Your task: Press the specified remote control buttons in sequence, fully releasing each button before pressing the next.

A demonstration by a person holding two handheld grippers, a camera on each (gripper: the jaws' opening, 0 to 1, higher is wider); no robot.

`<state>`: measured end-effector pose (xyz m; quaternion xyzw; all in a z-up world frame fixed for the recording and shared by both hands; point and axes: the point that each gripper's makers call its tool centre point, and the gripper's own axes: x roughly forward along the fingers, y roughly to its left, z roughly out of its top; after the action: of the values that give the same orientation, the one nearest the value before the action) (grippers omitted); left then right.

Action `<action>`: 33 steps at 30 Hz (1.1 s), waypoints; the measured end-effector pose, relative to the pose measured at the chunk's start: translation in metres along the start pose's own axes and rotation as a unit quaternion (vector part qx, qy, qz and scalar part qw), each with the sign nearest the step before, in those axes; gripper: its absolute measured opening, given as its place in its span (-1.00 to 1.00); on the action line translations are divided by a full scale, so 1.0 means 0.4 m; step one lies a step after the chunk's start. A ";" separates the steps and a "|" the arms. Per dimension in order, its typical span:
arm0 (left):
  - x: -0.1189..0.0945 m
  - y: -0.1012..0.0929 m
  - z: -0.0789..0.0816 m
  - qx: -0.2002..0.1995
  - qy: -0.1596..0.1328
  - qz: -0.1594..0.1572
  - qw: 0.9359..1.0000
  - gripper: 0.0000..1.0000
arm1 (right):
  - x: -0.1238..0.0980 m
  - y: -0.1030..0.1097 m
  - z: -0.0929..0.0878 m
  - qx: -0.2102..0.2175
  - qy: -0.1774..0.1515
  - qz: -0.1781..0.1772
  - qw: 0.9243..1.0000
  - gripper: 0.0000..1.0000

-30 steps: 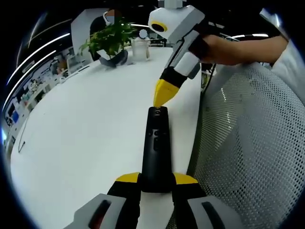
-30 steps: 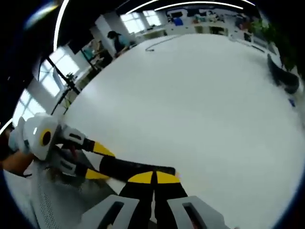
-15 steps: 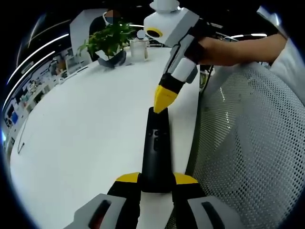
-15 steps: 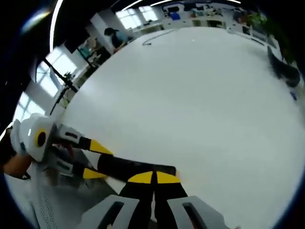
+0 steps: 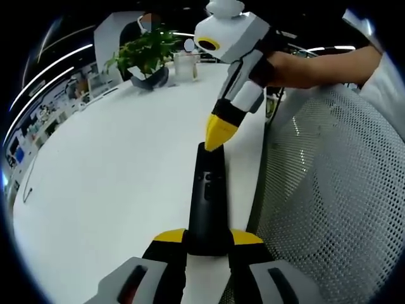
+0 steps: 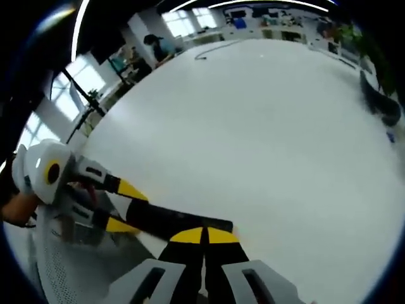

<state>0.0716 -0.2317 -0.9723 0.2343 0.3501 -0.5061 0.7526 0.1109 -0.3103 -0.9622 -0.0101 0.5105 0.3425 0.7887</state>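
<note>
Black remote control (image 5: 207,196), lower centre of left gripper view. Left gripper (image 5: 207,239): yellow tips, black-and-grey body. Right gripper (image 5: 218,133), upper centre: yellow tips, white-grey housing. White table (image 5: 114,164). White perforated mesh chair back (image 5: 329,196), right. Green plant (image 5: 145,50), dark pot, upper left.

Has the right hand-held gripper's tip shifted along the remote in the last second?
No. The right hand-held gripper sits at the remote's far end as before; only its body tilted slightly.

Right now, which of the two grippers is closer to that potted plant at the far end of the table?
Right. The right gripper presses its closed tip on the far end of the remote control, towards the potted plant. The left gripper clamps the remote's near end, farther from the plant.
</note>
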 end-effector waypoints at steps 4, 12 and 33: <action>-0.001 -0.001 0.000 0.000 0.000 0.000 1.000 -0.52 | -0.001 0.002 -0.002 -0.017 0.003 -0.011 1.000 -1.00; 0.000 -0.003 0.000 -0.002 -0.003 0.002 1.000 -0.52 | -0.003 -0.002 -0.001 0.009 -0.005 -0.002 1.000 -1.00; -0.001 -0.006 -0.003 0.001 -0.002 0.001 1.000 -0.52 | 0.002 0.031 0.014 0.010 -0.008 0.033 0.999 -1.00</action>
<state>0.0689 -0.2314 -0.9726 0.2339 0.3477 -0.5062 0.7538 0.1086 -0.2984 -0.9561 0.0174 0.5078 0.3628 0.7812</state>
